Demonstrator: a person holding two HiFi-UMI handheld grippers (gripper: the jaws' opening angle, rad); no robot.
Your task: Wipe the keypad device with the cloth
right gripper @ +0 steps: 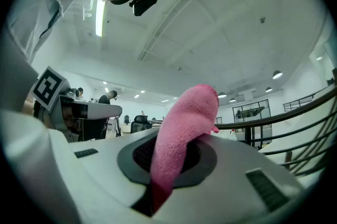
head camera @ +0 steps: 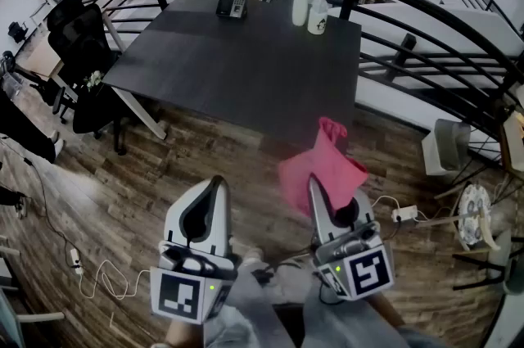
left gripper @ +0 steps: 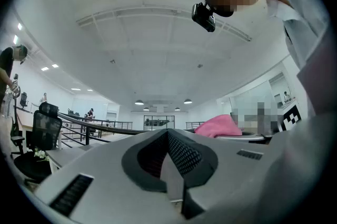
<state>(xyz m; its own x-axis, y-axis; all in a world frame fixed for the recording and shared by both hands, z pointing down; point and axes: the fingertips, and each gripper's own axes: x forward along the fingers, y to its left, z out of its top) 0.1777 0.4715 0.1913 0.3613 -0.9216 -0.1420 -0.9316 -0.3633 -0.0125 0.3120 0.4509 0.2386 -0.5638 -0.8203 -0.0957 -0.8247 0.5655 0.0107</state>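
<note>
The keypad device (head camera: pixel 232 4) stands at the far edge of the dark table (head camera: pixel 237 64), well away from both grippers. My right gripper (head camera: pixel 313 187) is held low near my body, shut on a pink cloth (head camera: pixel 321 166) that flops up past its tip; in the right gripper view the cloth (right gripper: pixel 181 133) rises from between the jaws. My left gripper (head camera: pixel 216 184) is beside it on the left, shut with nothing in it. In the left gripper view the jaws (left gripper: pixel 169 162) point toward the ceiling and the pink cloth (left gripper: pixel 217 125) shows at the right.
Two bottles (head camera: pixel 310 9) stand at the table's far right. Black office chairs (head camera: pixel 80 51) are left of the table. A curved black railing (head camera: pixel 426 19) runs behind and to the right. Cables (head camera: pixel 98 277) and a power strip (head camera: pixel 403 214) lie on the wooden floor.
</note>
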